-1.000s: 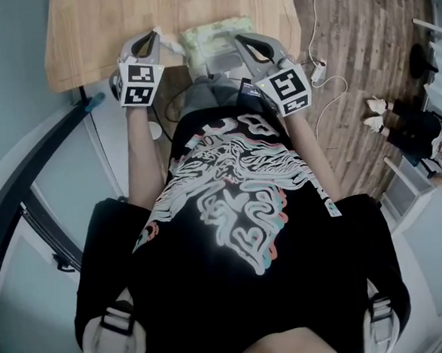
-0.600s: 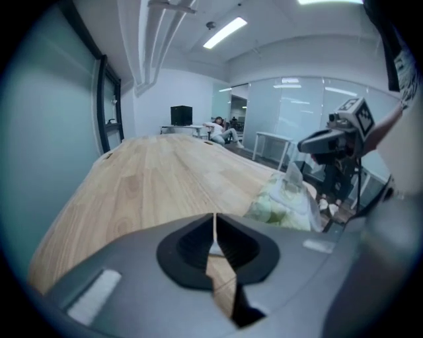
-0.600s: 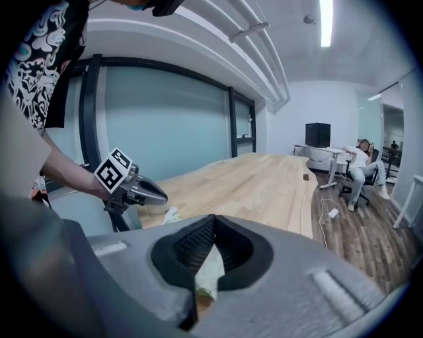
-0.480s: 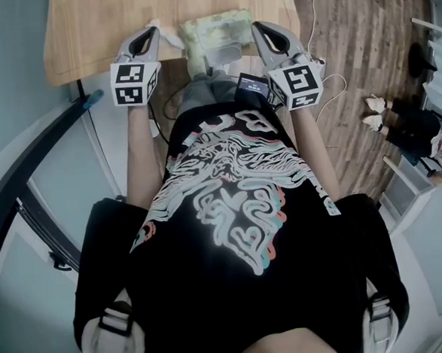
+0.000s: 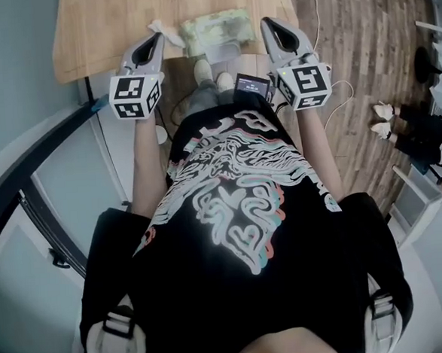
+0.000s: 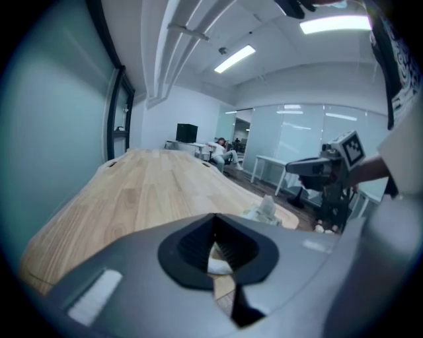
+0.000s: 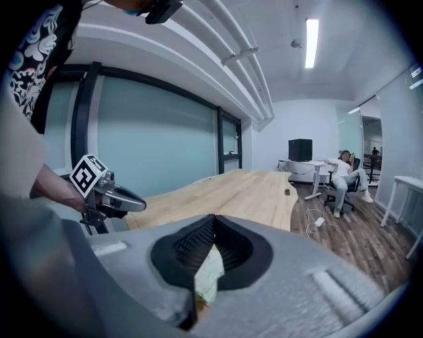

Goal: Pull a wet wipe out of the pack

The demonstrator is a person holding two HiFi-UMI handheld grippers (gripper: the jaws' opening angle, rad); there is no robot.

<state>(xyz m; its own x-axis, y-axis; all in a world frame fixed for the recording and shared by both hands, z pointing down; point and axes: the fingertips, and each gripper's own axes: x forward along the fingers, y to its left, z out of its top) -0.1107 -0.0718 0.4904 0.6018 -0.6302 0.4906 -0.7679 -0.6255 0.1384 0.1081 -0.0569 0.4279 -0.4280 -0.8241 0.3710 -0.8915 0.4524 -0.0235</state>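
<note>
1. The left gripper (image 5: 156, 38) has its jaws together; a crumpled wet wipe (image 5: 155, 26) lies on the bench (image 5: 97, 30) at its tip.
2. The pack (image 5: 212, 28) sits on the bench between both grippers.
3. The right gripper (image 5: 269, 24) has its jaws together, beside the pack.

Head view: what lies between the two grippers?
The wipe pack lies between the left gripper and right gripper, with a loose white wipe at the left one; the head view shows this.

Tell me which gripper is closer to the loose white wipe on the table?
The left gripper: its tip nearly reaches the wipe, while the right gripper sits beyond the pack.
</note>
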